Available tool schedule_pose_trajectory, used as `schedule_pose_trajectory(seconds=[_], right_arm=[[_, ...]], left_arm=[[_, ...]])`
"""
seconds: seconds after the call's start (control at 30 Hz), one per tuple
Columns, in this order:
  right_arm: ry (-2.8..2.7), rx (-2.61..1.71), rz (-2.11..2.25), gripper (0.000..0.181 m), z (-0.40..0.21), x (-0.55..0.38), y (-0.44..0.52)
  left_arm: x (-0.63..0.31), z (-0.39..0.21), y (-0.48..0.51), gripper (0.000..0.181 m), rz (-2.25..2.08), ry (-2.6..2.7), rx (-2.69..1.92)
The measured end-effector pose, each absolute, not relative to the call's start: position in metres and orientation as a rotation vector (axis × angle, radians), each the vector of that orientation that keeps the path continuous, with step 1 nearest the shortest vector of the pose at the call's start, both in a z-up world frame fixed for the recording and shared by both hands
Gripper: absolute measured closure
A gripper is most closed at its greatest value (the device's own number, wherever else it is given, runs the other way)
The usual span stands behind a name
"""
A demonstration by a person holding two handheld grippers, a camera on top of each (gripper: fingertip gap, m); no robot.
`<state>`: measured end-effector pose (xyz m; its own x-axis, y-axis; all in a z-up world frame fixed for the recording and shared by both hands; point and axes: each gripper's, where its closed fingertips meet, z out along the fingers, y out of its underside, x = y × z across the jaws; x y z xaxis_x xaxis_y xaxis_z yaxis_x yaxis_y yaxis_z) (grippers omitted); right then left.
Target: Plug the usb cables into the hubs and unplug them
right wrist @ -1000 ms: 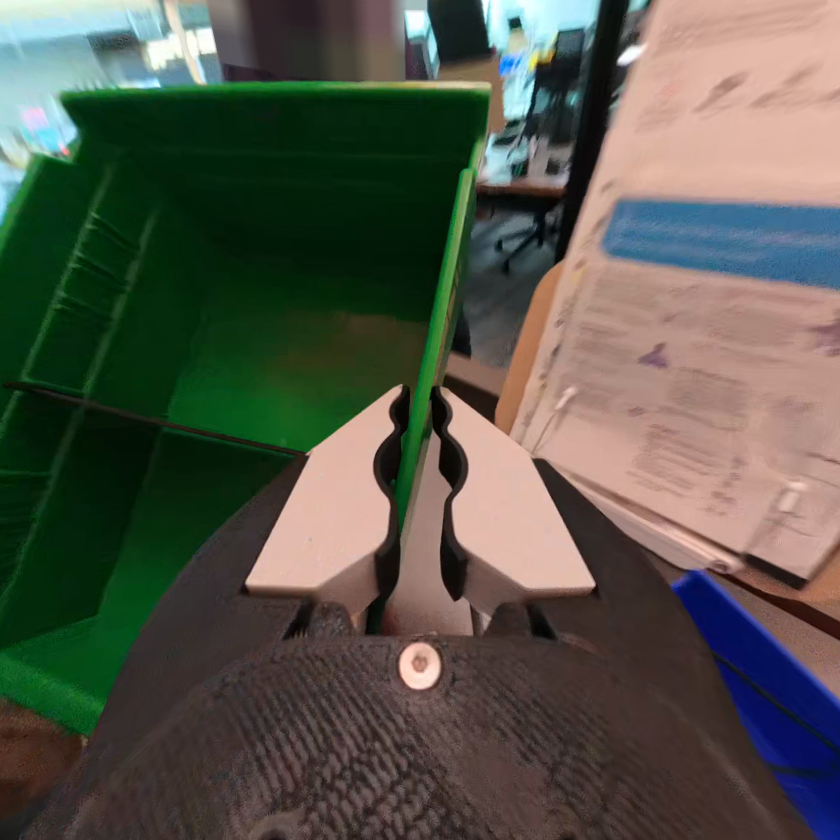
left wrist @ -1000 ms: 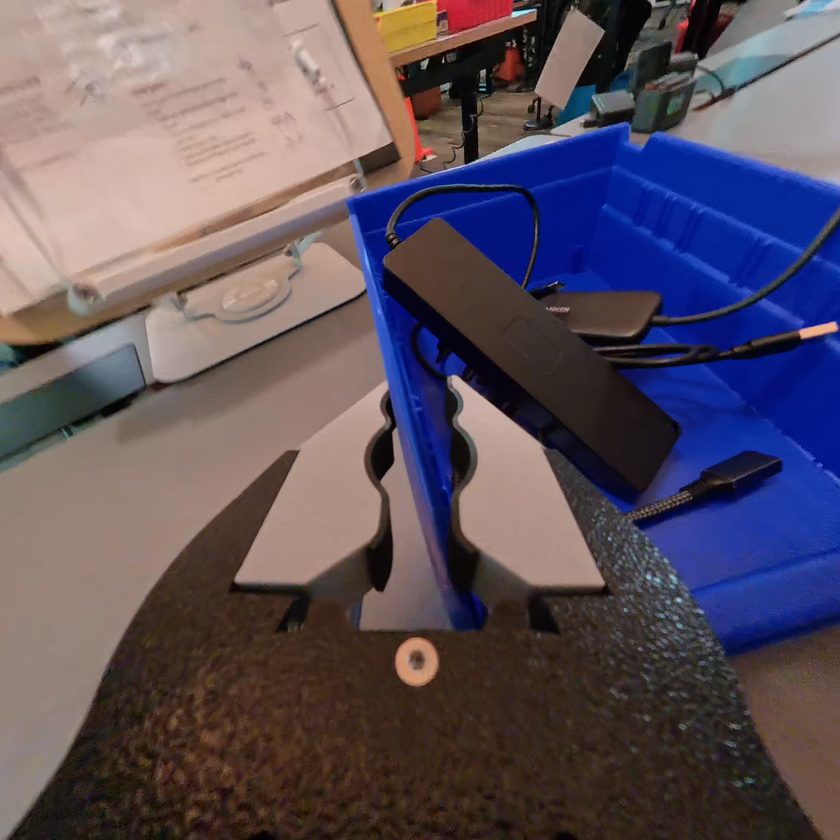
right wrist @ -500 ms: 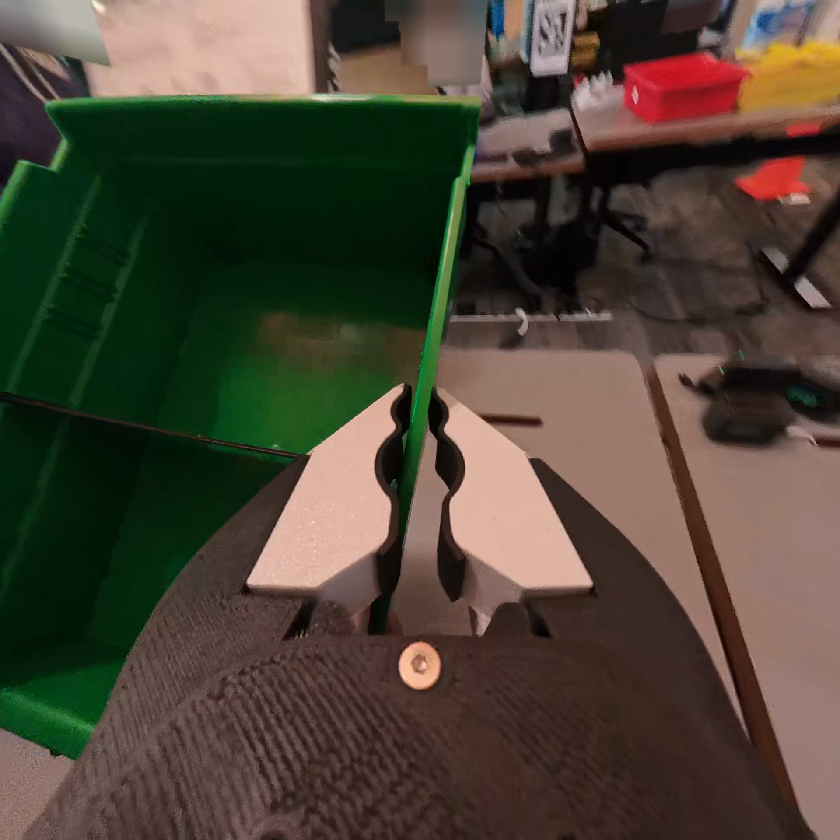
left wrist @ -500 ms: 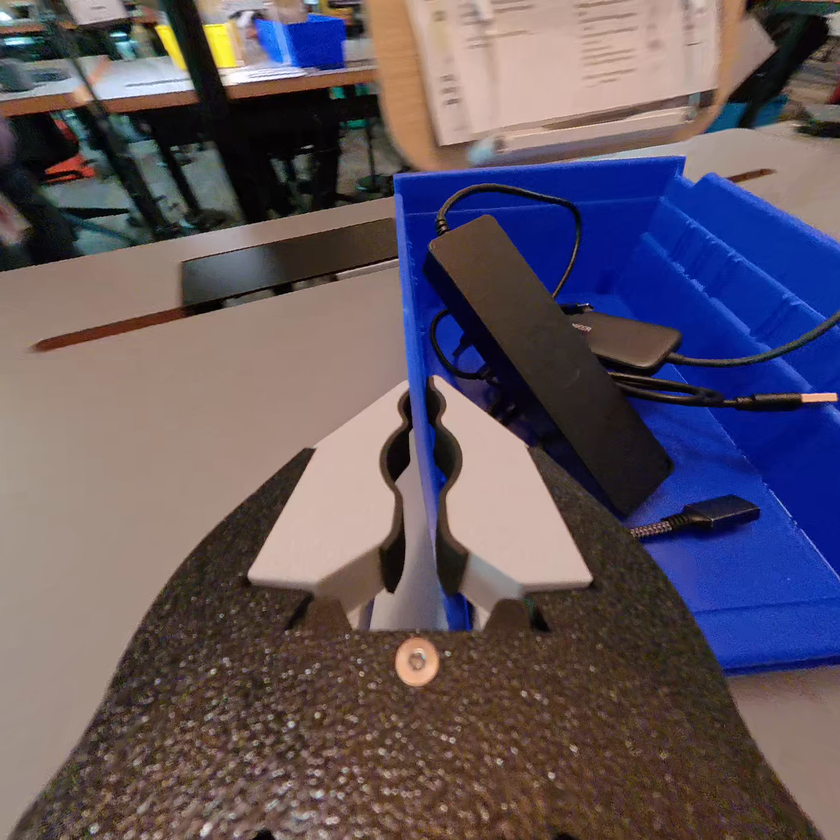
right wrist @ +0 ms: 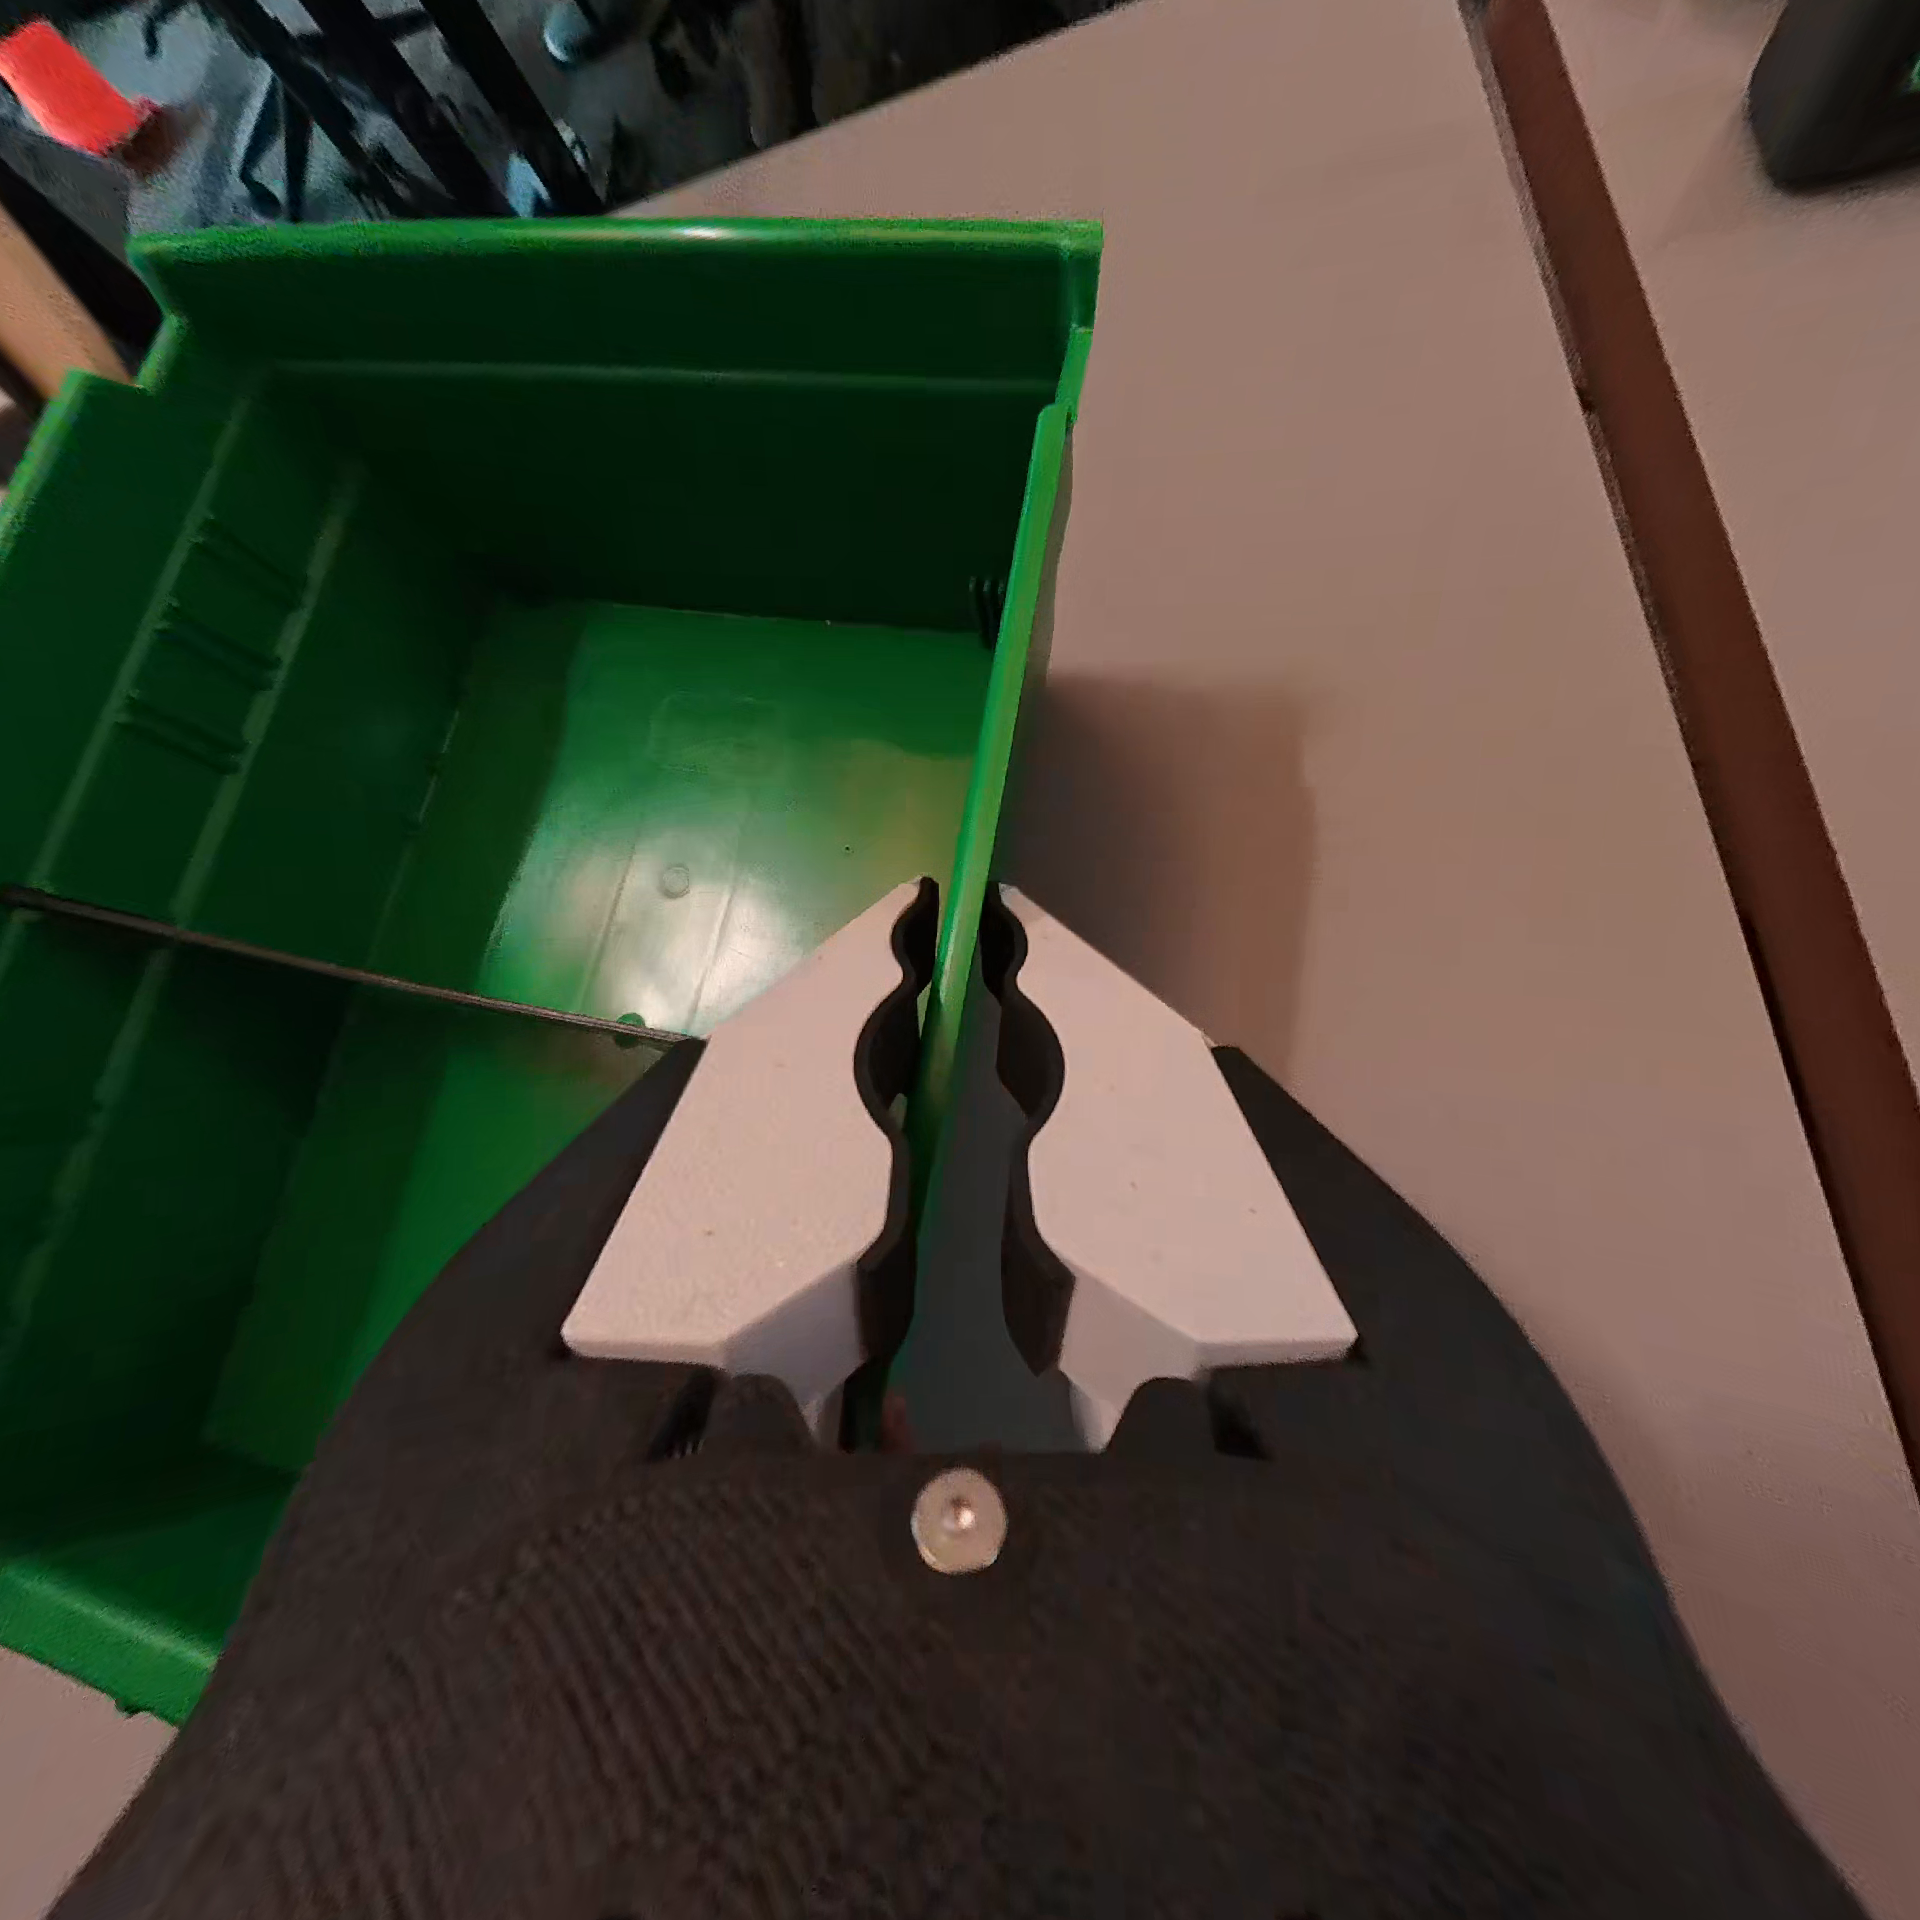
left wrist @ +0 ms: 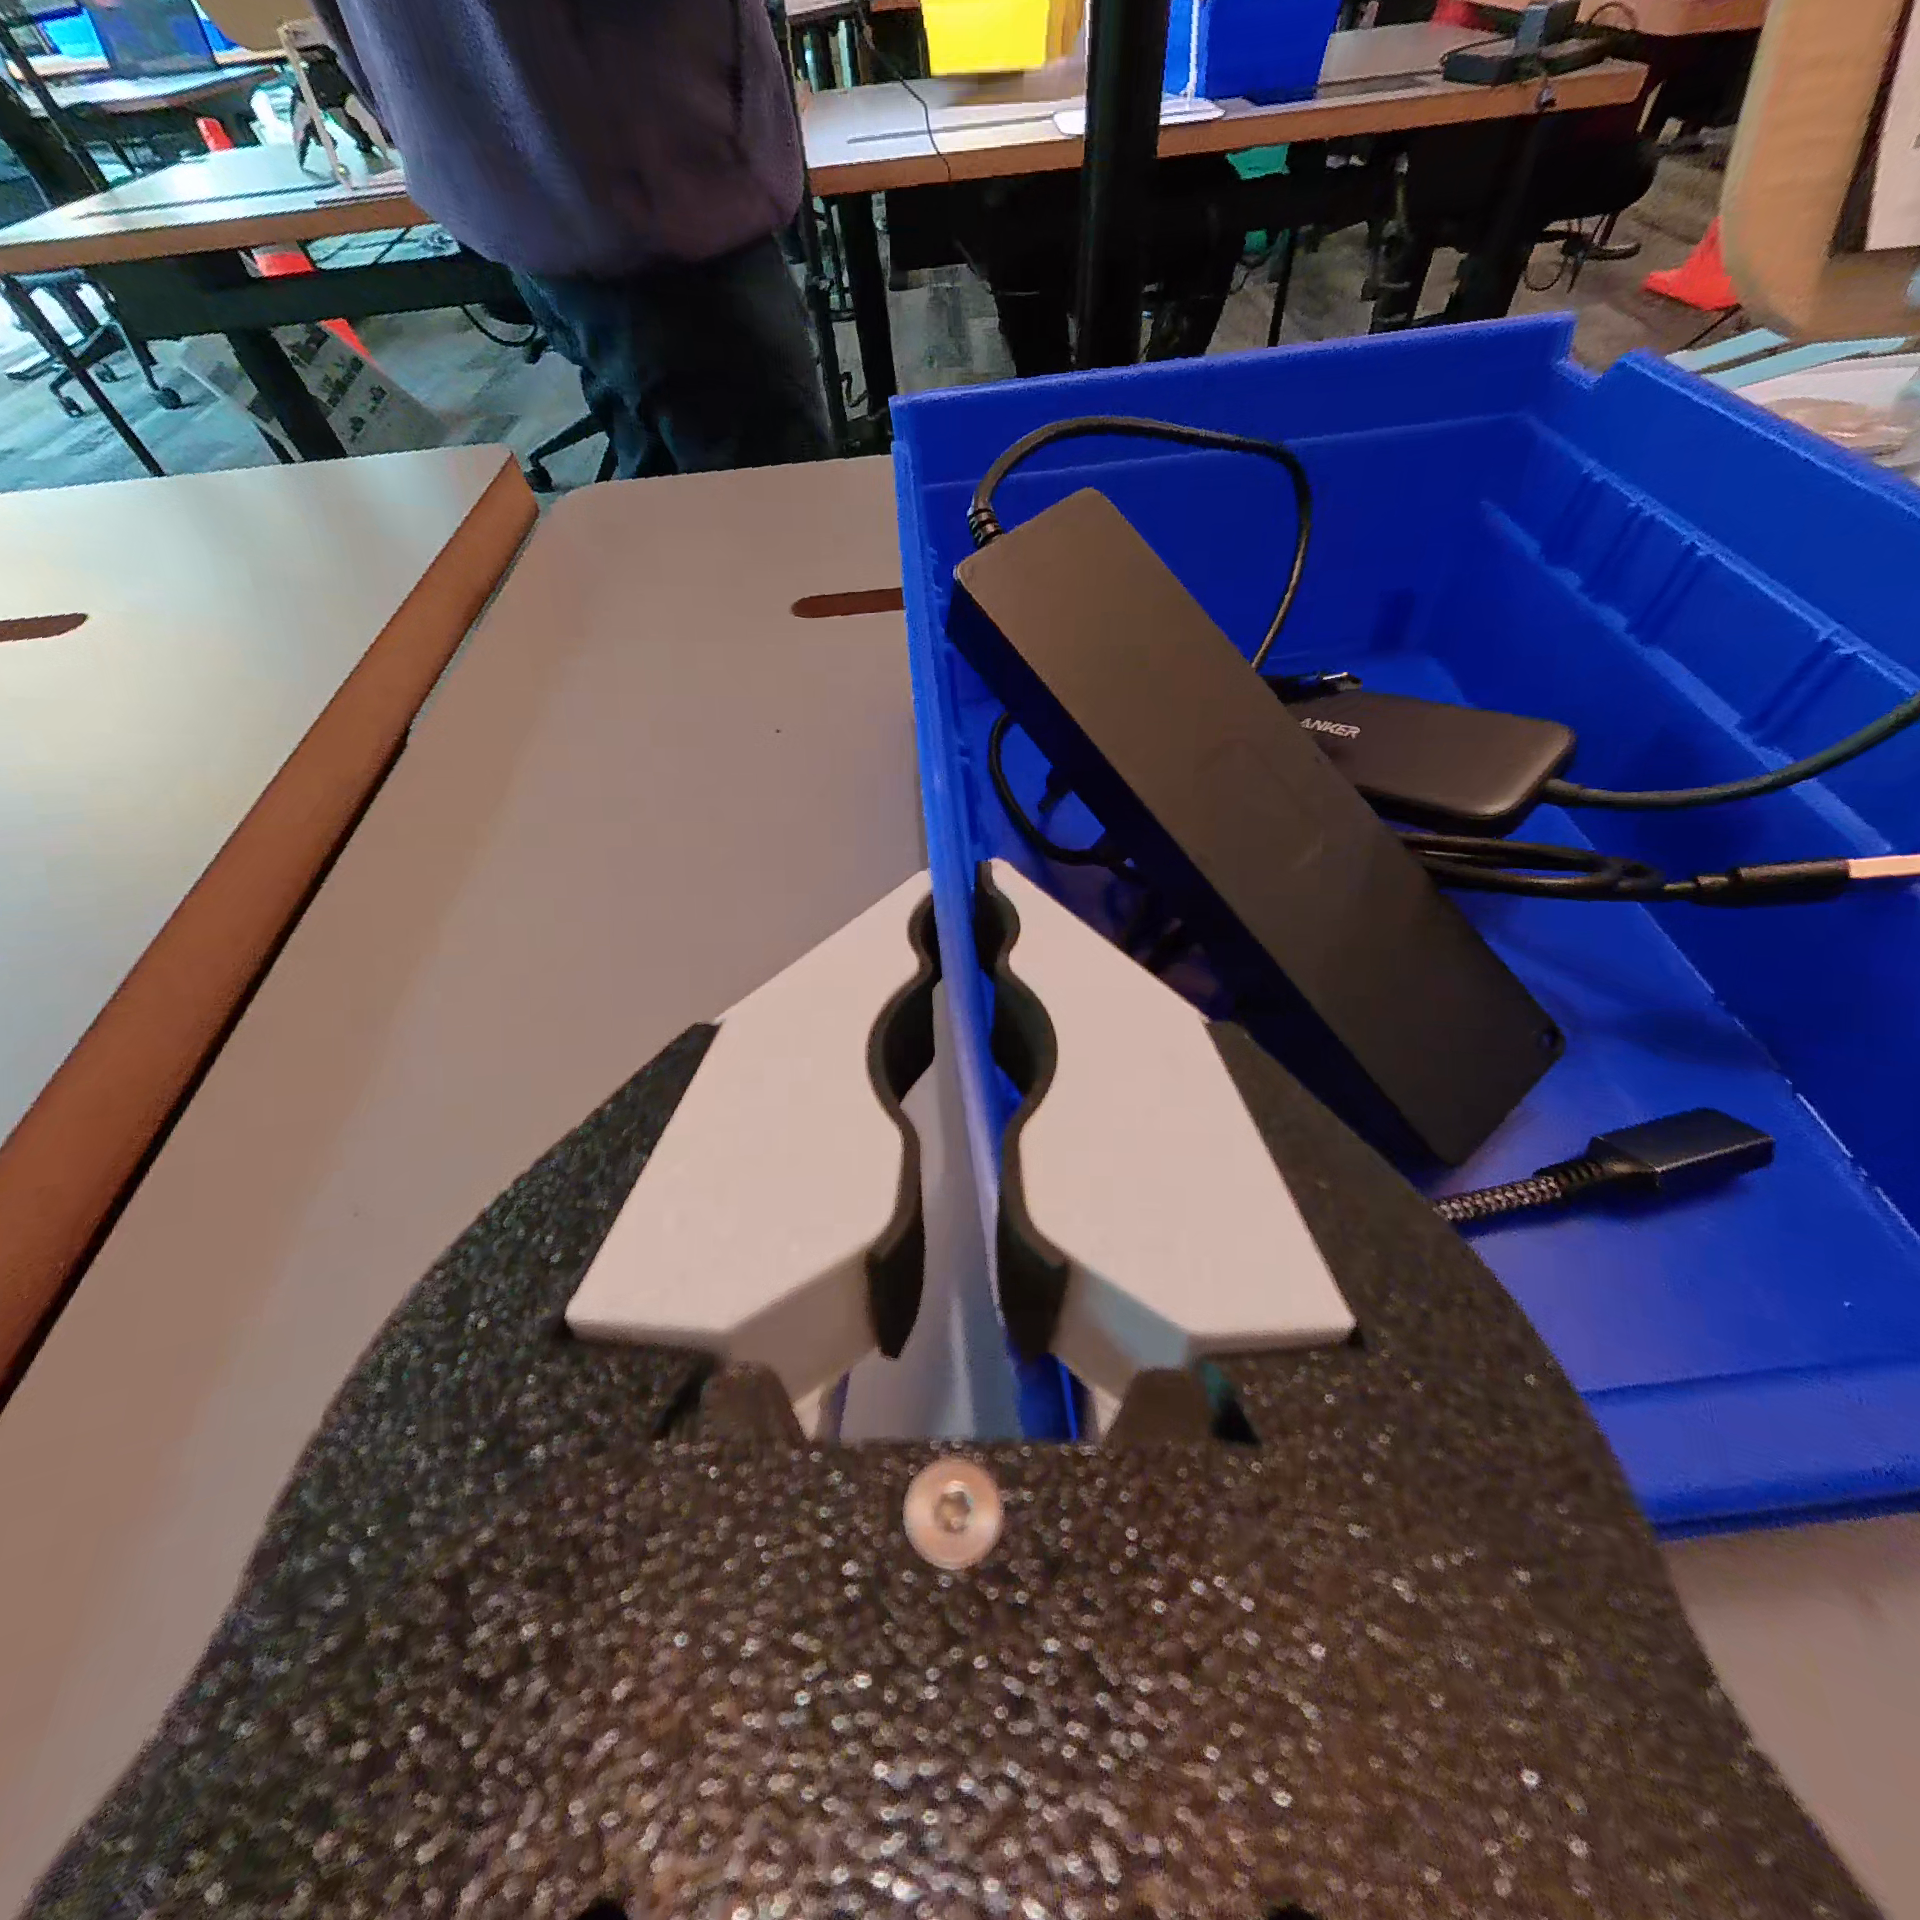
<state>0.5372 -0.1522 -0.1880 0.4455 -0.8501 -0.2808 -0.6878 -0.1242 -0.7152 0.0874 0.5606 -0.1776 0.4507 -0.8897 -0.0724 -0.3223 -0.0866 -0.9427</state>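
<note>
A blue plastic bin and a green plastic bin with a thin black divider sit on grey tables.

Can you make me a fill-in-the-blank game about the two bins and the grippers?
1. The left gripper is clamped on the wall of the ____ bin.
2. The right gripper is clamped on the wall of the ____ bin.
3. The long black hub lies inside the ____ bin.
4. The green bin holds ____ hubs.

Missing words: blue; green; blue; no
</note>
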Motion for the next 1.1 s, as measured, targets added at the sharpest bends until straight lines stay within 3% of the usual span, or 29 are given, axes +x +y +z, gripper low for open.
schedule_pose_trajectory(seconds=[0.03, 0.5, 0.57, 0.63, 0.73, 0.87, 0.97, 1.03, 1.1], right_arm=[[1.305, -1.882, -0.243, 0.174, -0.193, 0.542, -0.151], [1.123, -2.110, -0.434, 0.177, -0.196, 0.590, -0.151], [1.074, -2.121, -0.530, 0.162, -0.191, 0.595, -0.156], [1.020, -2.126, -0.705, 0.132, -0.173, 0.598, -0.166], [0.943, -1.993, -0.997, 0.116, -0.115, 0.586, -0.174], [0.809, -1.827, -0.825, 0.077, -0.069, 0.516, -0.105], [0.579, -1.801, -0.624, 0.074, -0.066, 0.441, -0.021], [0.427, -1.779, -0.486, 0.074, -0.073, 0.390, 0.030], [0.368, -1.715, -0.361, 0.077, -0.081, 0.352, 0.065]], left_arm=[[0.087, -0.177, 0.562, 0.179, -0.664, 1.071, -1.644], [0.095, -0.181, 0.564, 0.177, -0.597, 1.092, -1.648], [0.091, -0.179, 0.566, 0.162, -0.537, 1.067, -1.676], [0.089, -0.165, 0.557, 0.149, -0.528, 1.056, -1.720], [0.101, -0.141, 0.527, 0.128, -0.601, 1.074, -1.777], [0.139, -0.145, 0.490, 0.099, -0.718, 1.161, -1.931], [0.161, -0.164, 0.502, 0.103, -0.766, 1.005, -2.126], [0.161, -0.183, 0.520, 0.082, -0.669, 0.850, -2.252], [0.166, -0.193, 0.530, 0.079, -0.637, 0.777, -2.267]])
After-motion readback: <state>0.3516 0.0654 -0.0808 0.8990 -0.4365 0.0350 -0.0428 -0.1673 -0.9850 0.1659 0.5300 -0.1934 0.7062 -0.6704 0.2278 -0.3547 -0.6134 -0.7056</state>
